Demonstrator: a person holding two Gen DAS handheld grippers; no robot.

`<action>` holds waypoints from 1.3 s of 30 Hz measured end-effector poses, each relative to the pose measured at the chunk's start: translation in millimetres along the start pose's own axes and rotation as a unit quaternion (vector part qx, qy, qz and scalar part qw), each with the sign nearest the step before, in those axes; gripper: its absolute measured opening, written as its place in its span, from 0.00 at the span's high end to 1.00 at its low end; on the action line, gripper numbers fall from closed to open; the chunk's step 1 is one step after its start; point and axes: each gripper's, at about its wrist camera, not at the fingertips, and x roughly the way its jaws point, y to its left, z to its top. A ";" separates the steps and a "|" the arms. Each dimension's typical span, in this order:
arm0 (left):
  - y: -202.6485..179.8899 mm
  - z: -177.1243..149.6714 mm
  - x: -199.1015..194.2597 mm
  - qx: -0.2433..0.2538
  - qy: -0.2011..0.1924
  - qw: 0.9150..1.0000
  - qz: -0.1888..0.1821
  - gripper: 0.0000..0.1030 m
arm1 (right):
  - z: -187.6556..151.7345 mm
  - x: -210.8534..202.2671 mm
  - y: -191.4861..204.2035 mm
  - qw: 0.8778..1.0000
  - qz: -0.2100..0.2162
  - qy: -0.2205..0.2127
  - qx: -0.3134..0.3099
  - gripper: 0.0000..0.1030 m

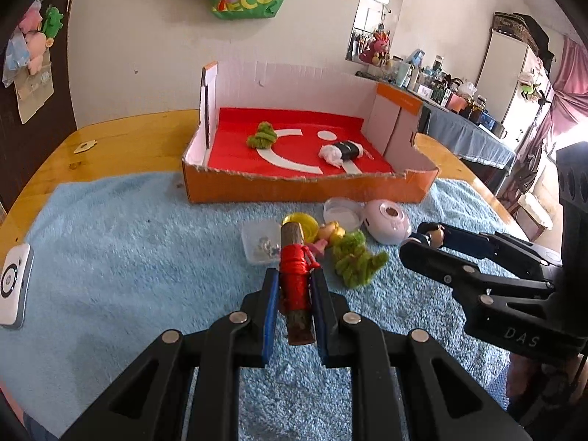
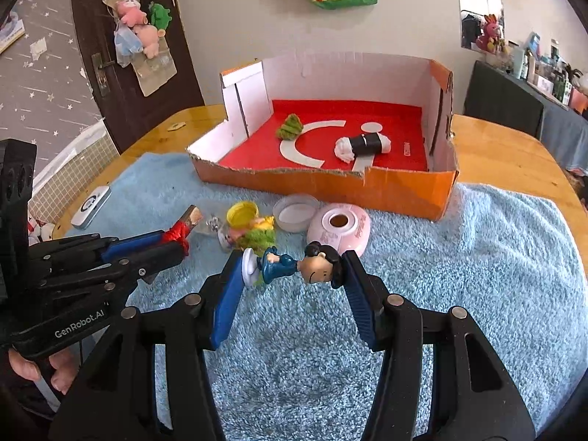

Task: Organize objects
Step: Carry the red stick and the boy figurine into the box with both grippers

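Left gripper (image 1: 294, 286): clamped on a wooden stick wound with red thread (image 1: 294, 275), carried above the blue towel (image 1: 128, 257). Right gripper (image 2: 294, 275): pinching a small figurine (image 2: 294, 262) sideways, white base against one pad, dark-haired head against the other, likewise over the towel.

Just ahead, on the towel: a green fuzzy piece (image 1: 354, 259) and a small pink-and-yellow toy (image 1: 329, 237) touching it; a clear square case (image 1: 259, 244) with tiny bits inside, too small to make out; a yellow cup (image 1: 303, 226); a round clear lid (image 1: 341, 213); a pink round device (image 1: 387, 220) with a dark hole on top.

Farther back, resting partly on the towel: an orange cardboard box (image 1: 294, 191), front wall torn low, red floor. Inside: a second green fuzzy piece (image 1: 261, 136) toward the left; a black-and-white roll (image 1: 340, 150) toward the right, well apart.

Off at the towel's left edge: a white device (image 1: 13, 286).
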 end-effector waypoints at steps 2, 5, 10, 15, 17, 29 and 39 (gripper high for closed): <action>0.4 4.5 -0.7 0.000 -0.004 1.000 0.000 0.83 | 3.0 -1.1 0.3 1.000 0.002 -0.003 0.000 0.50; 1.1 9.3 -1.9 -0.001 -0.009 1.000 0.001 0.83 | 7.4 -2.3 0.4 1.000 0.003 -0.008 -0.001 0.50; 2.5 18.5 -4.4 -0.001 -0.018 1.000 0.002 0.83 | 14.9 -3.9 -0.6 1.000 0.012 -0.016 0.004 0.50; 3.2 28.9 -4.8 -0.002 -0.022 1.000 0.001 0.83 | 23.7 -5.4 -2.6 1.000 0.012 -0.022 0.007 0.50; 3.5 33.5 -4.8 -0.001 -0.025 1.000 0.001 0.83 | 27.8 -5.9 -3.0 1.000 0.011 -0.023 0.007 0.50; 4.9 69.9 9.5 0.003 -0.018 1.000 0.001 0.83 | 59.3 -0.7 -10.9 1.000 0.004 -0.021 0.004 0.50; 8.2 96.7 28.6 0.006 -0.007 1.000 0.003 0.83 | 81.9 24.7 -22.9 1.000 -0.003 0.010 0.004 0.50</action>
